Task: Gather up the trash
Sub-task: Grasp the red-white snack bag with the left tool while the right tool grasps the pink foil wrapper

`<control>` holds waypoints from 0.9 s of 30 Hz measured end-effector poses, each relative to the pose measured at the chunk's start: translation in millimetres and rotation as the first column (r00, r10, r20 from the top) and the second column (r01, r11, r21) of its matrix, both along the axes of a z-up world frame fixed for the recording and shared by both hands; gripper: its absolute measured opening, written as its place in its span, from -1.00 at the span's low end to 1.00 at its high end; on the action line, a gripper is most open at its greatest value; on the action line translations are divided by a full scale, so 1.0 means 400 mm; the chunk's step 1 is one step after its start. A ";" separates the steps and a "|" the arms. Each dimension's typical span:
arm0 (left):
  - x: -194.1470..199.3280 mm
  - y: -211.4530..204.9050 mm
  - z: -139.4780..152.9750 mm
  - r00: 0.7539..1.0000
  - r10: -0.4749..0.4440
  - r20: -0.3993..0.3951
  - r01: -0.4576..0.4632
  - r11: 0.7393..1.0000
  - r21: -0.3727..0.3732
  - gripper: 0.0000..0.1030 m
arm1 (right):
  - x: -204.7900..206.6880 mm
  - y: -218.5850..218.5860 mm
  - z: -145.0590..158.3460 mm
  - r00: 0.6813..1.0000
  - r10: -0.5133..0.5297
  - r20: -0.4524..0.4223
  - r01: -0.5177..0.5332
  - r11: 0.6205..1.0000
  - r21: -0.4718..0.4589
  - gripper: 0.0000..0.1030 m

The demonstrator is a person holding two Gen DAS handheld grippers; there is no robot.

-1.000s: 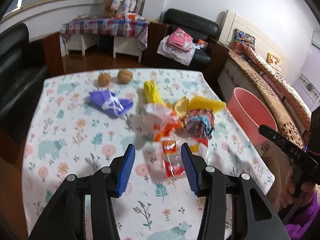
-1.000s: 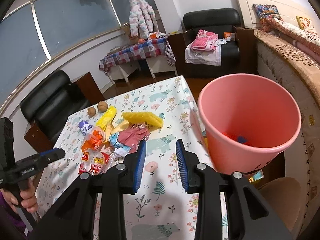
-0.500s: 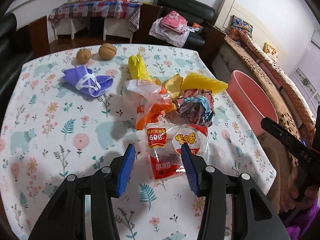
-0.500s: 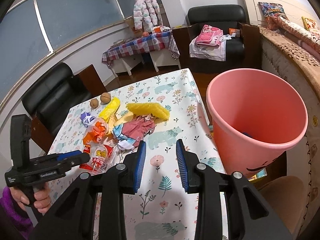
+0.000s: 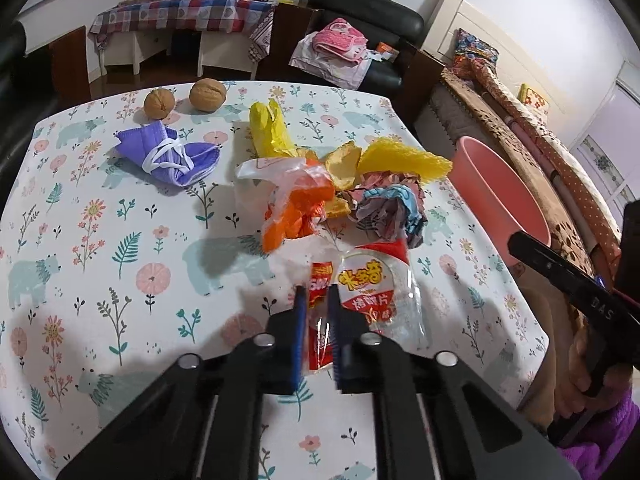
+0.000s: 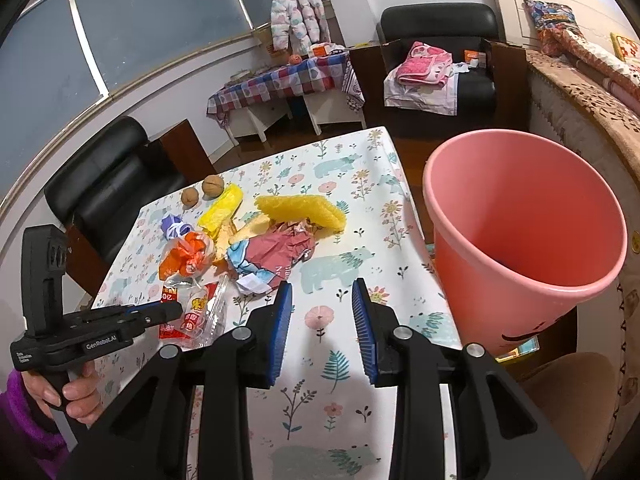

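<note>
The pink bin stands off the table's right edge, just beyond my right gripper, whose jaws hang apart over bare tablecloth, holding nothing. The trash pile sits mid-table; nearest me lies the clear snack wrapper. My left gripper has just been closing and now pinches the wrapper's near red edge. I judge it weightless, crinkly and slick, so a deep bite on bunched film seems safest.

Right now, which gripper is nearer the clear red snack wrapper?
Left. The left gripper has just closed its jaws on the snack wrapper. The right gripper is open over bare tablecloth, off to the wrapper's side, near the pink bin.
</note>
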State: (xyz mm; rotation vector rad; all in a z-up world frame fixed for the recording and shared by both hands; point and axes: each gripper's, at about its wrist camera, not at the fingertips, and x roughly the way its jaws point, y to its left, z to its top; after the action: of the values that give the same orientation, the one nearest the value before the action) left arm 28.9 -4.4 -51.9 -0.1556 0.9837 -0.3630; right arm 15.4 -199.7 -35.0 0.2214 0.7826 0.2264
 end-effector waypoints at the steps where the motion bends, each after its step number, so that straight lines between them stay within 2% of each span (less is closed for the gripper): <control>1: -0.004 0.002 0.004 1.000 -0.007 0.002 0.007 1.000 -0.005 -0.85 | 0.000 0.003 0.000 1.000 0.004 0.001 -0.004 1.000 -0.001 -0.38; 4: -0.021 0.014 0.016 1.000 -0.021 0.014 0.021 1.000 -0.014 -0.93 | 0.003 0.017 0.003 1.000 0.023 0.005 -0.023 1.000 -0.004 -0.38; 14: -0.101 0.088 0.074 0.997 -0.028 0.071 0.031 0.999 -0.036 -0.93 | 0.032 0.098 0.001 0.994 0.109 -0.011 -0.109 0.994 -0.017 -0.38; 21: -0.156 0.171 0.125 0.991 0.015 0.132 -0.009 0.999 -0.051 -0.93 | 0.067 0.134 -0.019 0.992 0.110 -0.063 -0.110 0.994 -0.001 -0.38; 24: -0.164 0.202 0.137 0.988 0.052 0.144 -0.044 0.997 -0.064 -0.93 | 0.088 0.140 -0.036 0.990 0.086 -0.110 -0.085 0.996 0.012 -0.38; 27: -0.162 0.225 0.135 0.987 0.083 0.139 -0.072 0.994 -0.083 -0.93 | 0.105 0.140 -0.045 0.988 0.059 -0.145 -0.051 0.997 0.059 -0.04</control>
State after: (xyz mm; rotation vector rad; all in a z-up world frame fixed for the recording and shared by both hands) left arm -35.7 85.4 1.9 -0.2351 0.8206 -0.3364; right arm 57.3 -143.6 -53.0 0.2705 0.9300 0.2865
